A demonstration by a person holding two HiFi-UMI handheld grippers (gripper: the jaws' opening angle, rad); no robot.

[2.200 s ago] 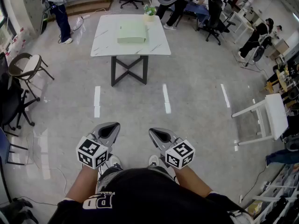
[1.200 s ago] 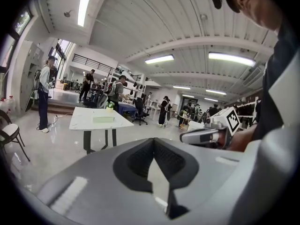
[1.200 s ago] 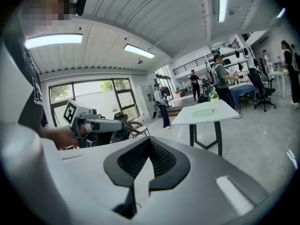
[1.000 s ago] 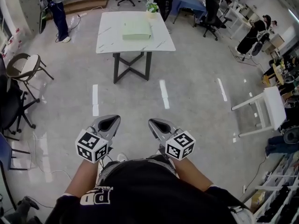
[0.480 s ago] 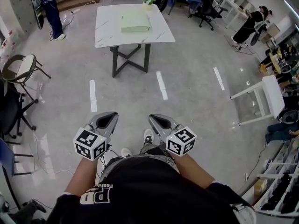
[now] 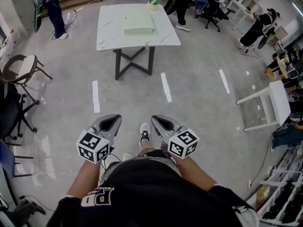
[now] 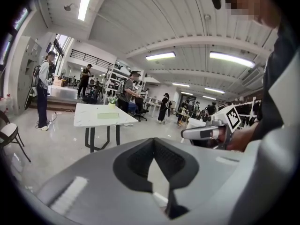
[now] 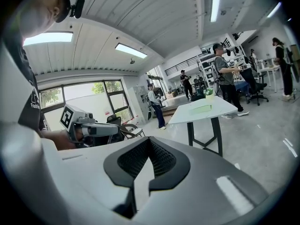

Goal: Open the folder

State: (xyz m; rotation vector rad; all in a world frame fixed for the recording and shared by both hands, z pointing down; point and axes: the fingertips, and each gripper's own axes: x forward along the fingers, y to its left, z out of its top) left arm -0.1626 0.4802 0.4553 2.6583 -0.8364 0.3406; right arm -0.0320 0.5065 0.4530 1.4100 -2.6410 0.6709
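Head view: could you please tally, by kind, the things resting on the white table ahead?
Green folder: 1
Potted plant: 1
Total: 2

The pale green folder (image 6: 139, 24) on the far white table (image 6: 110, 37) sits too small to show its spine or opening edge.

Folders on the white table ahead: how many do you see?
1: a pale green folder lying flat toward the far side of the white table. No other shows.
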